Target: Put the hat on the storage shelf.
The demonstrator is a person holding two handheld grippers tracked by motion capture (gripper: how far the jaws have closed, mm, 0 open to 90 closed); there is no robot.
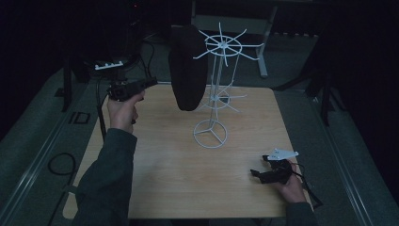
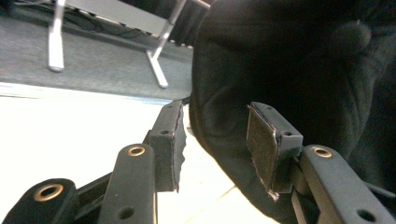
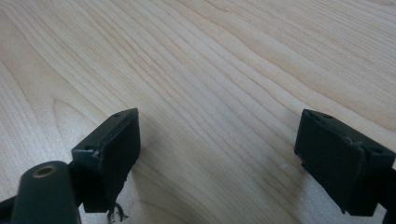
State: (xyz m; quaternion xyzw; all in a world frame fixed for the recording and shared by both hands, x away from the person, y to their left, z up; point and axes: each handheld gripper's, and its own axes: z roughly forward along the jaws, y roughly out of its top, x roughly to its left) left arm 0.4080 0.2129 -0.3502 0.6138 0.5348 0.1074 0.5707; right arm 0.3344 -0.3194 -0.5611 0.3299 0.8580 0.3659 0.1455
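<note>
Black cap [image 1: 188, 70] hangs from the white wire display rack [image 1: 217, 89] in the upper middle of the high view, draped over one of the rack's top hooks so that its long axis runs nearly straight down, with the lower edge well above the tabletop [image 1: 188, 160]. My left gripper [image 1: 151, 83] is raised at the upper left of that frame, pointing toward the cap's left flank, just beside it. In the left gripper view the cap [image 2: 299, 65] takes up the upper right, and my jaws stand parted; the dark fabric bulges toward the gap between them, yet neither pad presses on it, so I hold nothing. My right gripper [image 1: 256, 174] rests low at the lower right of the high view, well apart from the rack, and in the right gripper view its jaws are spread wide over bare wood [image 3: 210, 70]. The left hand is clearly the nearer one. The cap lies straight ahead of the left jaws and slightly to the right, so I judge a short push forward would put fabric between the pads.
</note>
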